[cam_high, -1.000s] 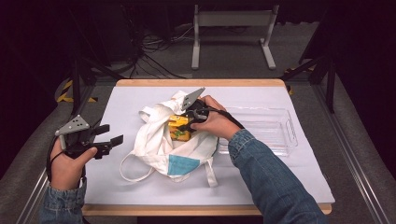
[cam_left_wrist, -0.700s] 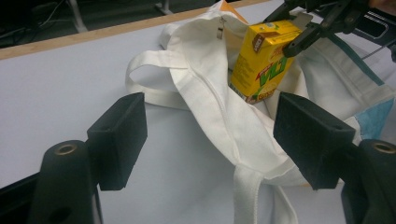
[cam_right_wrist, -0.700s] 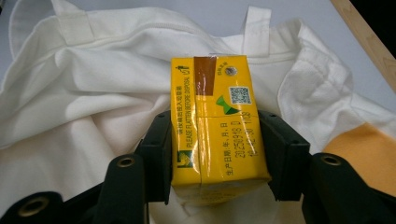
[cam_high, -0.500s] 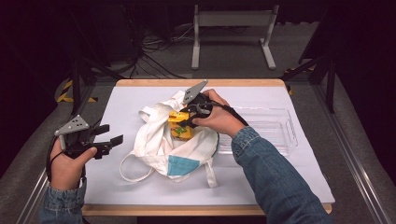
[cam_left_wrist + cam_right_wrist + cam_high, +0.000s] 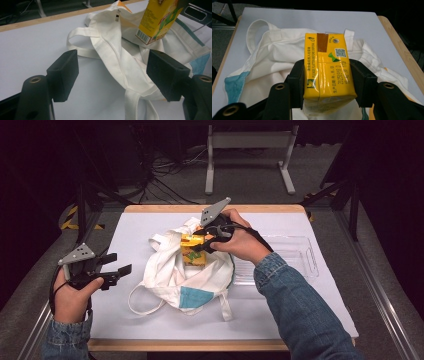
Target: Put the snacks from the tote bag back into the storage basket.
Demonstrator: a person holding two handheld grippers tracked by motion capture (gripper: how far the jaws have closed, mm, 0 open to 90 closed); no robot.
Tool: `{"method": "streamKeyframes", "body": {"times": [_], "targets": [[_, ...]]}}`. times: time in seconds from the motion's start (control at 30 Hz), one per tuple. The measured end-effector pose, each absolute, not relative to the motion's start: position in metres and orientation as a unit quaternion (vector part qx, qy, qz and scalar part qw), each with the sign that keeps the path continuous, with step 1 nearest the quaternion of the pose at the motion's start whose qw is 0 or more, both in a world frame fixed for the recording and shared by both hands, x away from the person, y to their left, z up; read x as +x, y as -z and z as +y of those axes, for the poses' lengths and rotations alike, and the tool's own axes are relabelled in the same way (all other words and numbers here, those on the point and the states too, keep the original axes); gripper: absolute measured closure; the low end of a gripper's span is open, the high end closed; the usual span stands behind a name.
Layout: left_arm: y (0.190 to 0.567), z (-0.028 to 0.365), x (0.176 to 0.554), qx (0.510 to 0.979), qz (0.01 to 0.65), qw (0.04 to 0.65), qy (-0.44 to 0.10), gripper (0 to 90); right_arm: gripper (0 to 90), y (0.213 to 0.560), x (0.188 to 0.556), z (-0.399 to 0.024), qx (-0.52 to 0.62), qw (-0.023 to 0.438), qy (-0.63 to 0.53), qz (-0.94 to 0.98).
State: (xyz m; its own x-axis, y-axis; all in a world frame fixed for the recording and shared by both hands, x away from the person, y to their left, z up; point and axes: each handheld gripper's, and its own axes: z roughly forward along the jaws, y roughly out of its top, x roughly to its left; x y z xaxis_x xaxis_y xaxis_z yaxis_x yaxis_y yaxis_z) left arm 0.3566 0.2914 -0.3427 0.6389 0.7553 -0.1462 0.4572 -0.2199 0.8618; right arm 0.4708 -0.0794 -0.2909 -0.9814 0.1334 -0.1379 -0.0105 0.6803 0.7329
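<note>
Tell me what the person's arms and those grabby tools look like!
Both arms wear blue denim sleeves. The left gripper and the right gripper are black, each with two blocky jaws, round metal rivets, a grey three-cornered plate dotted with holes on top, and a thin black cable.

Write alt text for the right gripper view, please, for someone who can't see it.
Two black jaws of the right gripper clamp a yellow drink carton by its sides, above a crumpled white cloth bag with a blue patch. The bag lies on a white table with a wooden edge.
</note>
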Motion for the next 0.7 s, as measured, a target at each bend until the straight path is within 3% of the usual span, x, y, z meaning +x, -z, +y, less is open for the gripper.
{"method": "streamKeyframes", "body": {"times": [0.7], "targets": [[0.343, 0.290, 0.357, 0.767, 0.396, 0.481, -0.154, 26.6, 51.3, 0.257, 0.450, -0.119, 0.023, 0.096, -0.426, 0.899]]}}
